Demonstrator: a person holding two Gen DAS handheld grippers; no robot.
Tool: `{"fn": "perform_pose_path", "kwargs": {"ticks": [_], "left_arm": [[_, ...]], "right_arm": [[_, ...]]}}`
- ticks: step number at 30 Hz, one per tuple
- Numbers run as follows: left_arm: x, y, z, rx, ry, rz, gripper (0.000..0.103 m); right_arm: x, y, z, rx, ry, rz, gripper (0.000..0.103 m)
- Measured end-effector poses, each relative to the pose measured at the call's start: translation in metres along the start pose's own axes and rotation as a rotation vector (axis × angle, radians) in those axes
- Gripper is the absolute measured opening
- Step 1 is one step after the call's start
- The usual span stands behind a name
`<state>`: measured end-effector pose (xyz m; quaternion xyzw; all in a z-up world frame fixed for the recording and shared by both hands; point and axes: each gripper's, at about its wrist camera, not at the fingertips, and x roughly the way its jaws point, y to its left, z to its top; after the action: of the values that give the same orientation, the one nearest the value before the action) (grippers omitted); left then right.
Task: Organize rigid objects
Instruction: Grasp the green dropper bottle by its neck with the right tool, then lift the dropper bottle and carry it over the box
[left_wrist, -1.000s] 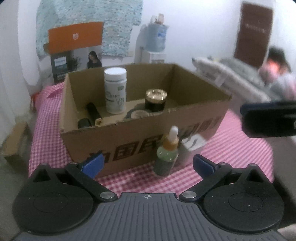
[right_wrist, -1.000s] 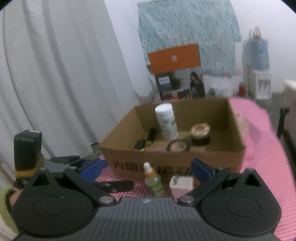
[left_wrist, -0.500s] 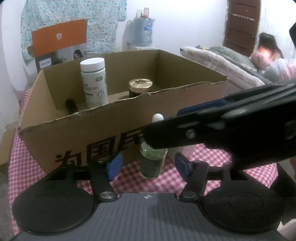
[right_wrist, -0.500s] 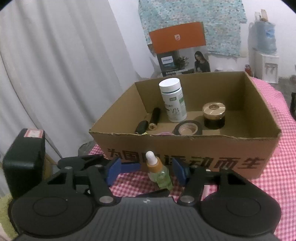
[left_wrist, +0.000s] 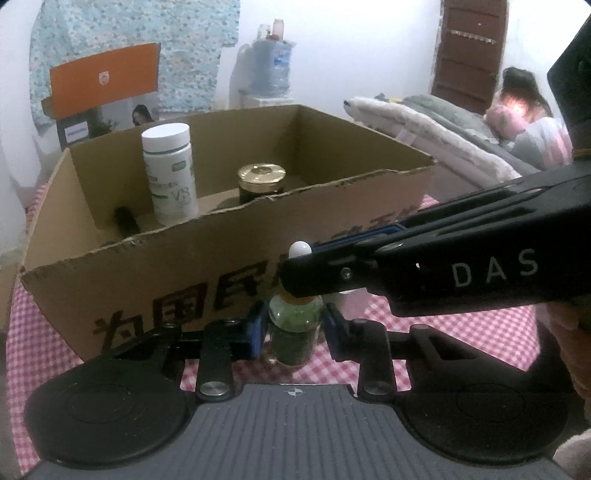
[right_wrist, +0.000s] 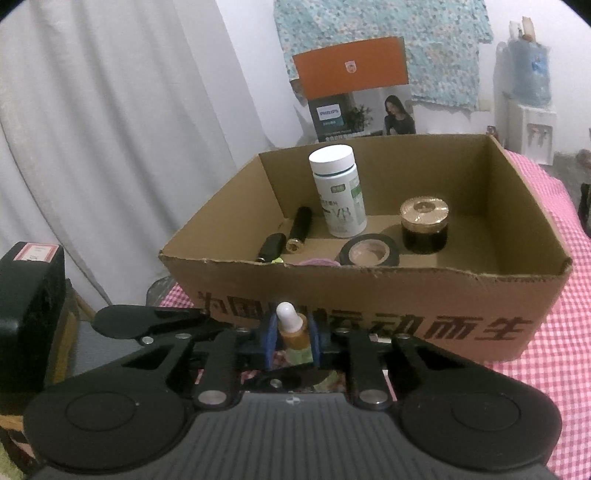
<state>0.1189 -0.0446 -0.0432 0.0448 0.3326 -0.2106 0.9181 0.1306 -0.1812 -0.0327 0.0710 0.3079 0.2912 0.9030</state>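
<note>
A green dropper bottle (left_wrist: 295, 332) with a white bulb and amber collar stands on the pink checked cloth in front of the cardboard box (left_wrist: 147, 280). My left gripper (left_wrist: 293, 328) is shut on its green body. My right gripper (right_wrist: 293, 341) is shut on its amber collar (right_wrist: 293, 334) and crosses the left wrist view from the right (left_wrist: 424, 266). Inside the box (right_wrist: 369, 288) stand a white pill bottle (right_wrist: 338, 195) and a gold-lidded dark jar (right_wrist: 424, 225), with a black tape roll (right_wrist: 369, 253) and black tubes (right_wrist: 299, 229).
The box stands on a table with a pink checked cloth (right_wrist: 554, 369). An orange Philips carton (right_wrist: 354, 88) stands behind the box. A white curtain (right_wrist: 110, 147) hangs on the left. A black device (right_wrist: 29, 317) sits at the left edge.
Both grippers have moved in on the dropper bottle and closed on it, the left on its body and the right on its collar. The bottle still stands before the box.
</note>
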Motion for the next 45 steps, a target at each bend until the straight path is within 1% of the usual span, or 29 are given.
{"fn": "perform_pose_path", "kwargs": {"ticks": [6, 13, 21, 27, 29, 32, 38, 42, 45], "left_arm": [[-0.002, -0.01, -0.001, 0.05, 0.015, 0.001, 0.032], [0.009, -0.009, 0.002, 0.058, 0.041, 0.002, 0.034], [0.008, -0.014, -0.001, 0.08, 0.032, 0.017, 0.031], [-0.007, -0.016, 0.003, 0.082, 0.006, 0.031, 0.031], [-0.017, -0.014, 0.007, 0.07, -0.009, 0.026, 0.031], [-0.033, -0.015, 0.016, 0.086, -0.048, 0.044, 0.031], [-0.063, -0.014, 0.044, 0.099, -0.139, 0.049, 0.031], [-0.063, -0.012, 0.068, 0.097, -0.172, 0.03, 0.031], [-0.049, -0.009, 0.087, 0.082, -0.17, 0.0, 0.031]], "right_arm": [[-0.008, -0.001, -0.005, 0.004, 0.018, 0.001, 0.02], [-0.006, 0.0, -0.005, -0.004, 0.023, -0.006, 0.021], [-0.002, 0.001, -0.005, -0.016, 0.038, -0.015, 0.023], [-0.009, 0.008, -0.004, -0.039, 0.026, -0.01, 0.022], [-0.014, 0.013, -0.002, -0.053, 0.015, -0.005, 0.022], [-0.025, 0.022, 0.005, -0.088, -0.009, 0.009, 0.022], [-0.055, 0.034, 0.031, -0.154, -0.087, 0.052, 0.022], [-0.071, 0.033, 0.052, -0.195, -0.136, 0.067, 0.022], [-0.075, 0.026, 0.07, -0.209, -0.151, 0.063, 0.022]]}}
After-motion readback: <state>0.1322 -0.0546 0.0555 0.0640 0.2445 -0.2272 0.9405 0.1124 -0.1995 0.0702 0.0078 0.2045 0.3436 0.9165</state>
